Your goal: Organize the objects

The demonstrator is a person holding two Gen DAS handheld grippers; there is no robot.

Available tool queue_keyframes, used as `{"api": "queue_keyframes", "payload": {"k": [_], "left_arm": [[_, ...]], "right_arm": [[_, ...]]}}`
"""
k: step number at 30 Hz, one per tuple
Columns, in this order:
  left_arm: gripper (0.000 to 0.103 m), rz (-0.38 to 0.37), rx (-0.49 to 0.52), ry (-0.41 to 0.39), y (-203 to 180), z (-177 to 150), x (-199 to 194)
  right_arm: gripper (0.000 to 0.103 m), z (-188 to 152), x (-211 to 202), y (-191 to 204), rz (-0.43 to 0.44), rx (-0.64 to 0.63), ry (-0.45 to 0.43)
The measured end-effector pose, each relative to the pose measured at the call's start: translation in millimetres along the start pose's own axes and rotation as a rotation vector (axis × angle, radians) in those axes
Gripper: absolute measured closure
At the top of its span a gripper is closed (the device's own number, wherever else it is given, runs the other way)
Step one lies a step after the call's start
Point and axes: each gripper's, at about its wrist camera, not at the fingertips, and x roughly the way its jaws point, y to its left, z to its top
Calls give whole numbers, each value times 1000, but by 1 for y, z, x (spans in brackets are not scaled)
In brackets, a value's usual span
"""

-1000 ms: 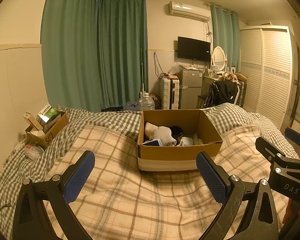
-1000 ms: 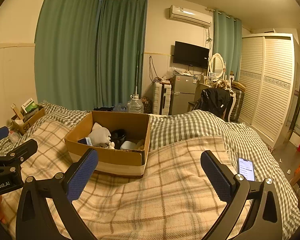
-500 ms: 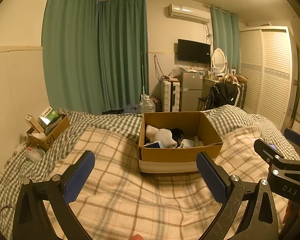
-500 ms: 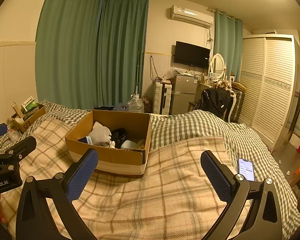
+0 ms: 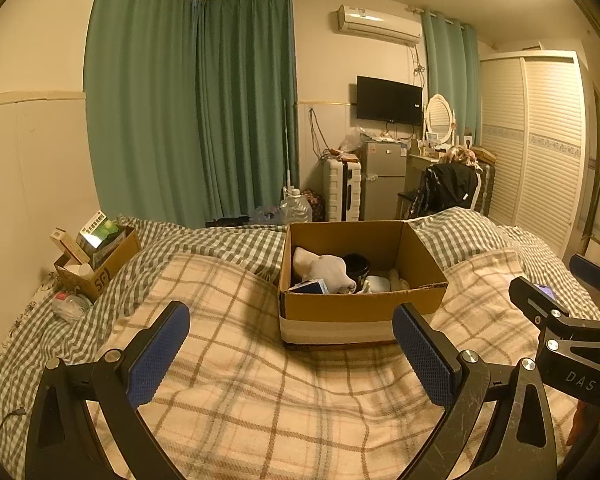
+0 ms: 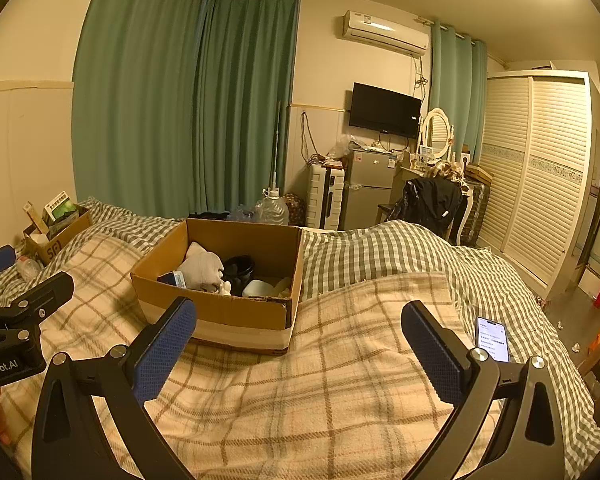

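Both grippers empty: left gripper (image 5: 290,350) and right gripper (image 6: 298,346) spread wide, hovering short of the cardboard box (image 5: 360,308) on the bed (image 5: 236,384). Box already holds white cloth (image 5: 324,270), black bowl (image 5: 356,265). Phone (image 6: 492,338) right of box, probably left.

Box (image 5: 360,312): matt brown cardboard, pale tape band along its lower front.
Blanket (image 5: 240,392): soft woven cloth, cream plaid, slightly fuzzy.
Duvet (image 6: 380,252): gingham cloth, matt.
Gripper pads (image 5: 420,354): blue, rough dimpled rubber on black matt plastic.
Phone (image 6: 492,338): glossy screen.
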Motion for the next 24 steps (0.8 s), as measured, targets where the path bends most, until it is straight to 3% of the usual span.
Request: {"api": "queue_keyframes", "payload": {"k": [24], "left_arm": [[0, -5, -1, 20, -1, -3, 5]], "right_arm": [[0, 1, 2, 2, 15, -6, 17]]}}
